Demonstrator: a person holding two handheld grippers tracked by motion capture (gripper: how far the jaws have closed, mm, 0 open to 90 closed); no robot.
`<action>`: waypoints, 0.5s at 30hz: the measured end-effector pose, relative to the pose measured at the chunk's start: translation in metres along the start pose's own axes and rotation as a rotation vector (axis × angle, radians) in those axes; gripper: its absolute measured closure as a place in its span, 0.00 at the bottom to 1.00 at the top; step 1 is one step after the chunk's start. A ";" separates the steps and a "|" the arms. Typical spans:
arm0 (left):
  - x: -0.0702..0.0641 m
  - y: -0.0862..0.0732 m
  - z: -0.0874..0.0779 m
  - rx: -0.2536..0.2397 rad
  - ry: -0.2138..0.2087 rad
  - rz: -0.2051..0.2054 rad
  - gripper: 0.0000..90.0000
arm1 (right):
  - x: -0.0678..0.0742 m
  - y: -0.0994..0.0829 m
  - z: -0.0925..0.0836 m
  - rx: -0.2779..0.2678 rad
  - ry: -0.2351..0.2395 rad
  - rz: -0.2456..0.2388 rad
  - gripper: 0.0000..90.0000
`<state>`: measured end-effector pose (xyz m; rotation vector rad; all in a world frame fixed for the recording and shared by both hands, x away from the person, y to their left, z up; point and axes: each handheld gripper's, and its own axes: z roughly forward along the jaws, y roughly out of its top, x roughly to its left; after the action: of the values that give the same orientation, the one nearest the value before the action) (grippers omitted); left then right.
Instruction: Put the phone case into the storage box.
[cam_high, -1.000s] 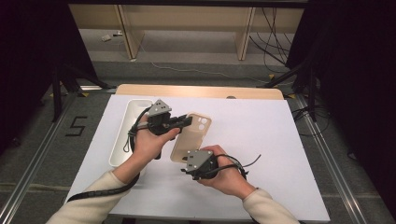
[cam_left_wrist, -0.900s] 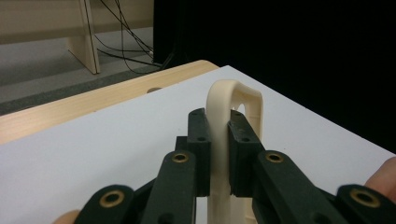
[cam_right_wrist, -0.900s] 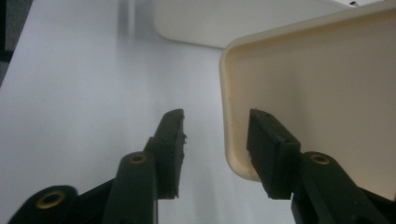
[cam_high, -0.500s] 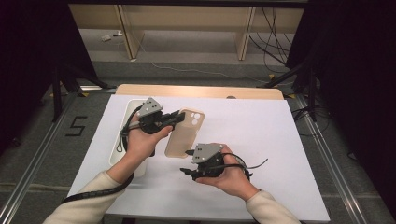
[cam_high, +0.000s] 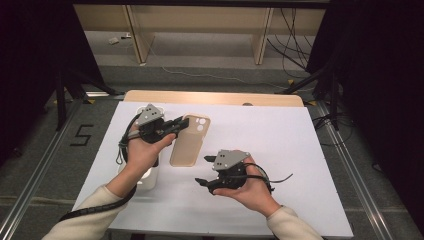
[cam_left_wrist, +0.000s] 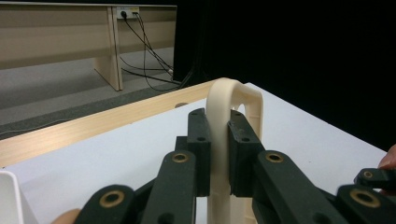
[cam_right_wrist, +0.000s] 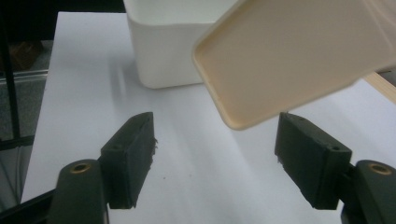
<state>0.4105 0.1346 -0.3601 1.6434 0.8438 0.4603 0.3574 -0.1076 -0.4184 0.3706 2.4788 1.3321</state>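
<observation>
Left gripper (cam_high: 176, 125) clamped tight on the edge of the beige phone case (cam_high: 190, 141), holding it up over the middle of the white table (cam_high: 300, 150), just right of the white tray (cam_right_wrist: 163, 51). Right gripper (cam_high: 205, 170) sits near and right of the case, jaws just opened wide, nothing between them, pads clear of the case.

White tray (cam_high: 145, 177) partly behind left forearm
</observation>
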 end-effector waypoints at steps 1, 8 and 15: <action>0.001 0.000 -0.001 -0.003 0.002 -0.003 0.90 | -0.001 -0.001 -0.001 -0.004 -0.002 0.006 0.32; 0.003 0.000 -0.004 -0.016 0.010 -0.002 0.90 | -0.005 -0.005 -0.008 -0.022 -0.024 0.042 0.28; 0.006 -0.001 -0.008 -0.022 0.017 0.002 0.90 | -0.009 -0.010 -0.017 -0.044 -0.052 0.074 0.27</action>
<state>0.4088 0.1447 -0.3596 1.6221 0.8472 0.4841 0.3579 -0.1293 -0.4168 0.4850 2.4114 1.3850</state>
